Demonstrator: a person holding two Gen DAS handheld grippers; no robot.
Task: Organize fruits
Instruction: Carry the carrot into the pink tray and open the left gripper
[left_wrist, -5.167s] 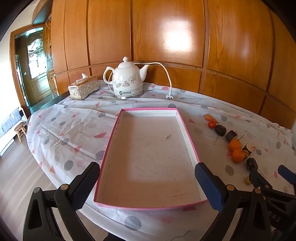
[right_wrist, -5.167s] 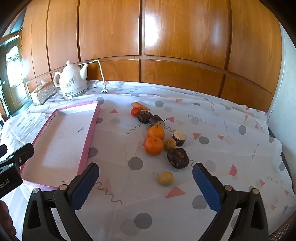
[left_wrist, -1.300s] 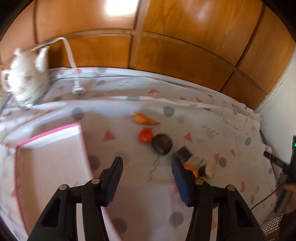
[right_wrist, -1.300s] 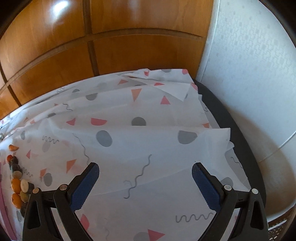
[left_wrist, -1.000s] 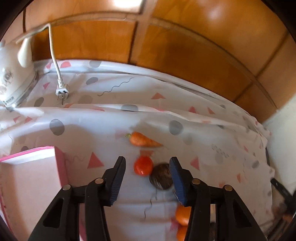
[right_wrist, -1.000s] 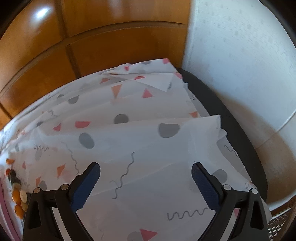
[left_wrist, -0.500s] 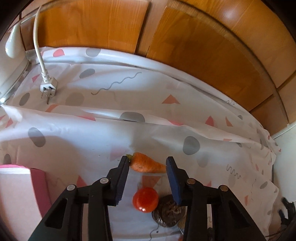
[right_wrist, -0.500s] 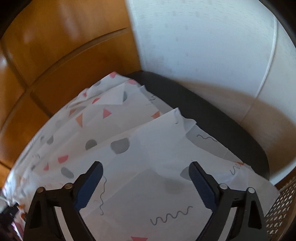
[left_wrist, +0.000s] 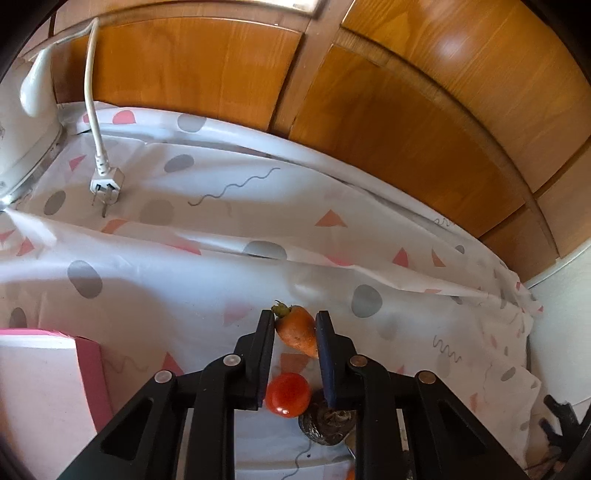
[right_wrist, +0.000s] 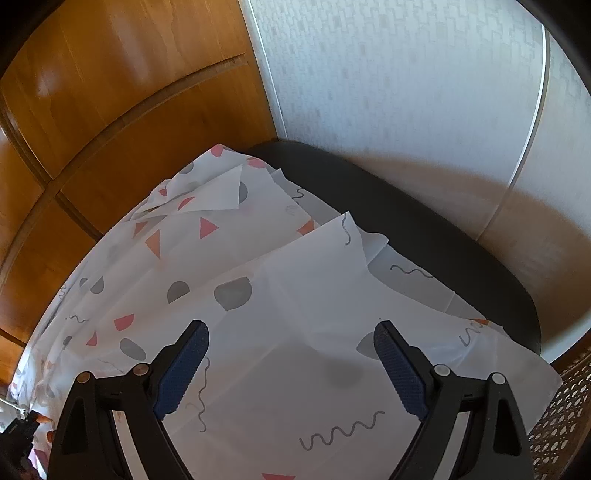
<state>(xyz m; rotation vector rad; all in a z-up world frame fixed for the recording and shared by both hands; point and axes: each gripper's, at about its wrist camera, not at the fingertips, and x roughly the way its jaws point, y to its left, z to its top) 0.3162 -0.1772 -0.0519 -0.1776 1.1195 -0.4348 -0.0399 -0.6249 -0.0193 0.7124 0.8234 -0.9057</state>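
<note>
Left tool (left_wrist: 294, 325) clamped on a small carrot (left_wrist: 296, 329) on the table's patterned cloth (left_wrist: 207, 266), cherry tomato (left_wrist: 288, 394) just behind; pink tray (left_wrist: 90, 369) to its left. Right tool (right_wrist: 291, 354) wide open, empty, over bare cloth.

Red tomato (left_wrist: 288, 394) and dark fruit (left_wrist: 325, 424) crowd near side; tablecloth (left_wrist: 221, 229) beyond lies bare.

A short orange carrot (left_wrist: 297, 328) with a green stub (pointing toward ten o'clock) lies tilted; a round red tomato (left_wrist: 288, 394) sits at its six o'clock.
</note>
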